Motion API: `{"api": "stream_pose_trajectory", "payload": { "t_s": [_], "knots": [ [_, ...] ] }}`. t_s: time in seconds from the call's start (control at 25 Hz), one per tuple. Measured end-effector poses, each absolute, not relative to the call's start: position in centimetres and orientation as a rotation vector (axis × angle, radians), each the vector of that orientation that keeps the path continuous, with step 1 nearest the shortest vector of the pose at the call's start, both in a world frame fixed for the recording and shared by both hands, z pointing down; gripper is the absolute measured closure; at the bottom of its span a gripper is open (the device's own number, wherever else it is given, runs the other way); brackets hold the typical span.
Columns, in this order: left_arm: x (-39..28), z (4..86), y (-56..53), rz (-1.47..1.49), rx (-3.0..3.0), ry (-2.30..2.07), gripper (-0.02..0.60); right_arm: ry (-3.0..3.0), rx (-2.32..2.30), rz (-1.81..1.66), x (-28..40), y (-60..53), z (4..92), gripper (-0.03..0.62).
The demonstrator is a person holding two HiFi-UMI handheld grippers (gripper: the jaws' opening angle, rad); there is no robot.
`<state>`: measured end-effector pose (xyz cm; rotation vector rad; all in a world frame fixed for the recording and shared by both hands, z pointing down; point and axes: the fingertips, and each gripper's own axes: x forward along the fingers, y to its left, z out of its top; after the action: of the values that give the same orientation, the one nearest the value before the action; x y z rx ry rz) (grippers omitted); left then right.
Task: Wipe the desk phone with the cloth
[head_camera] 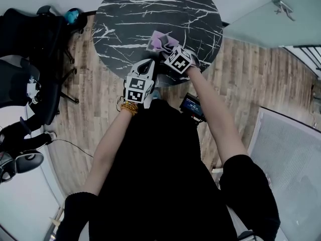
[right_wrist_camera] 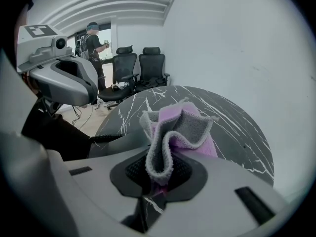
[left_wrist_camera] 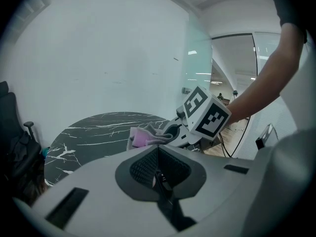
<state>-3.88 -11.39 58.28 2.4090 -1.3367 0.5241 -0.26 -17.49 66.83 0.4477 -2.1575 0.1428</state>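
Crumpled grey-and-pink cloth (right_wrist_camera: 180,132), pinched upright by the right gripper (right_wrist_camera: 159,177), jaws clamped on its fold, over the black marble table (head_camera: 125,19), left gripper (left_wrist_camera: 159,174) just beside the cloth, jaws together, empty, office chairs (right_wrist_camera: 143,65) beyond the table.

Cloth (right_wrist_camera: 180,127): lower end buried between the right gripper (right_wrist_camera: 157,184) jaws, so the pinched part is unseen. Dark body (right_wrist_camera: 49,130) with coiled cord (right_wrist_camera: 101,138) at left, possibly the desk phone, is mostly covered by the gripper housing. In the head view, left gripper (head_camera: 149,64) and right gripper cover the table (head_camera: 130,14) near edge. Screen device (head_camera: 192,104) sits partly under the forearm. Chairs (head_camera: 22,59) are cut by the left edge. Far person (right_wrist_camera: 94,41) is too small to tell.
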Motion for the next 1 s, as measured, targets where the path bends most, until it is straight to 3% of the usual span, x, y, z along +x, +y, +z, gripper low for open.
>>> {"api": "stream_pose_trajectory", "payload": {
  "t_s": [1.0],
  "knots": [
    [-4.2, 58.8, -11.2, 0.530, 2.393, -1.343, 0.568, -2.168, 0.413, 0.196, -0.5, -15.7, 67.9, 0.540]
  ]
}}
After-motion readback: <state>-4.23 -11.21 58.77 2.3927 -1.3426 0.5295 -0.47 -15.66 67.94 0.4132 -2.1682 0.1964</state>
